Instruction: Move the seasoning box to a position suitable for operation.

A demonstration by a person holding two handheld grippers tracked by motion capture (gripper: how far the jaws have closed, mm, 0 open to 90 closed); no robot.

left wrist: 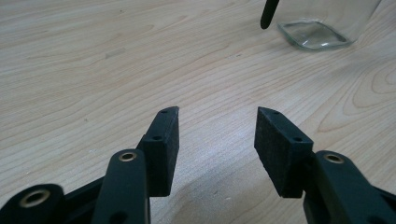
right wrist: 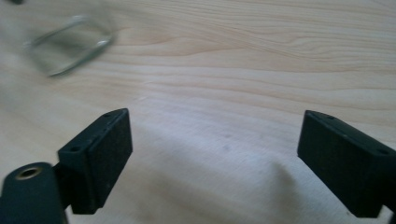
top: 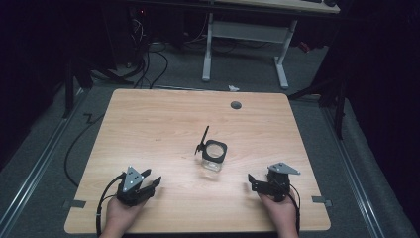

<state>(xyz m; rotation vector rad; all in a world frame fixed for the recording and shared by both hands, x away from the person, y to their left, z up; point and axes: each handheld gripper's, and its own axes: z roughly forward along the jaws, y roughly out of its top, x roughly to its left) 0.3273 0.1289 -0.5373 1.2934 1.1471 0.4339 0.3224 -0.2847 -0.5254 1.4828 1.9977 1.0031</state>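
Note:
A clear square glass jar (top: 214,156) with a black rim stands near the middle of the wooden table (top: 148,124). A thin black stick (top: 203,139) leans at its left side. My left gripper (top: 153,177) rests at the front left, held in a hand, pointing toward the jar. Its jaws stand open with only bare wood between them (left wrist: 217,114); the jar's base (left wrist: 317,32) and the stick's tip (left wrist: 270,14) lie ahead. My right gripper (top: 251,182) sits at the front right, open (right wrist: 215,116), and the jar (right wrist: 70,44) is blurred at the upper left.
A grey round cap (top: 236,104) sits in the tabletop near the far edge. Grey tape tabs mark the front corners (top: 74,203) (top: 322,200). Beyond the table stand a white desk frame (top: 247,34) and cables on the floor (top: 148,64).

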